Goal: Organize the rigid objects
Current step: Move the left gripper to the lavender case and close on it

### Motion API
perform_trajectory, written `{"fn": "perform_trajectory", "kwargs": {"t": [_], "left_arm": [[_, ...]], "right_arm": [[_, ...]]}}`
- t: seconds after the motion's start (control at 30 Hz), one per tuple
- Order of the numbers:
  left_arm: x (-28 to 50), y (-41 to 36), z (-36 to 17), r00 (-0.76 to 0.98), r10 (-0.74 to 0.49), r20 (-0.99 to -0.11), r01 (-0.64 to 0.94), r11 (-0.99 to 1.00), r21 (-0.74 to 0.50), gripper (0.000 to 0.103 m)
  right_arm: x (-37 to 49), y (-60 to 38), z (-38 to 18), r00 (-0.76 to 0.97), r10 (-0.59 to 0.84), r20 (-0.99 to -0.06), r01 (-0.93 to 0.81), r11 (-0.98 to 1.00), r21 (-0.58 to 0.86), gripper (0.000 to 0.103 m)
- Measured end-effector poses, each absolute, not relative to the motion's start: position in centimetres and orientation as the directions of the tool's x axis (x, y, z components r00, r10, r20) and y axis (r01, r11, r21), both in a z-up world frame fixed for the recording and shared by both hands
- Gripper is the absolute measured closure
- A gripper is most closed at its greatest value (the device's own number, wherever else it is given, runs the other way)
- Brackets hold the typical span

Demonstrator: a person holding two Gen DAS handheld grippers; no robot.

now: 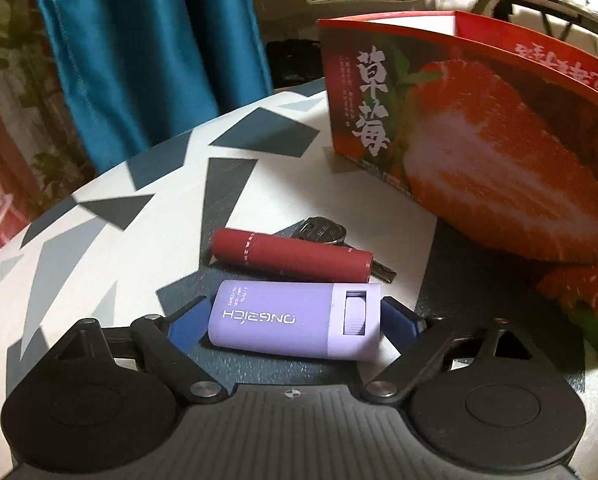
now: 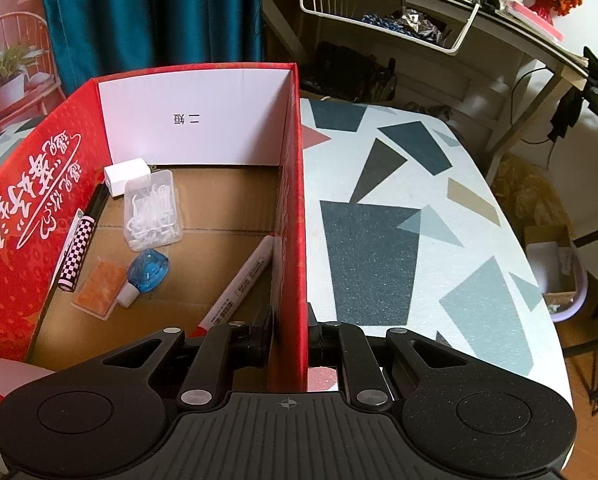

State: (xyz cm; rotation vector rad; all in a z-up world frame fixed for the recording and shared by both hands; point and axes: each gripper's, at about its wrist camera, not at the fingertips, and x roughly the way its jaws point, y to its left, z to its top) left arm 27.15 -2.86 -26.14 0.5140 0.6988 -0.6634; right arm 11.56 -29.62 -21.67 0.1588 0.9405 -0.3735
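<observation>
My left gripper (image 1: pixel 295 314) has its blue-padded fingers against both ends of a purple rectangular case (image 1: pixel 295 318) that lies on the patterned table (image 1: pixel 99 248). Just beyond it lie a dark red tube (image 1: pixel 291 256) and a black key (image 1: pixel 327 230). The red strawberry box (image 1: pixel 479 148) stands at the right. My right gripper (image 2: pixel 289 336) is shut on the box's right wall (image 2: pixel 293 208). Inside the box lie a white marker (image 2: pixel 239 280), a blue bottle (image 2: pixel 145 270), a clear floss-pick case (image 2: pixel 151 208), a white cube (image 2: pixel 125 176), an orange pad (image 2: pixel 99 284) and a checkered tube (image 2: pixel 77 254).
A teal curtain (image 2: pixel 147 16) hangs behind the table. A white wire basket (image 2: pixel 387 12) and a cluttered desk stand at the back right. The table (image 2: pixel 411 220) stretches to the right of the box, with a rounded edge dropping to the floor.
</observation>
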Motion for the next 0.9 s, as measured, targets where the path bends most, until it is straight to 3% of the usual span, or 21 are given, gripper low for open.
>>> {"fn": "perform_trajectory", "kwargs": {"t": [0.47, 0.9], "left_arm": [[23.4, -3.1, -26.1, 0.659, -0.285, -0.696, 0.522, 0.840, 0.150, 0.011], [22.3, -3.1, -26.7, 0.705, -0.252, -0.663, 0.461, 0.873, 0.158, 0.012]], "right_arm": [[11.5, -29.7, -21.6, 0.539, -0.240, -0.808, 0.386, 0.923, -0.016, 0.090], [11.4, -29.6, -21.6, 0.544, -0.241, -0.804, 0.390, 0.921, -0.013, 0.090]]}}
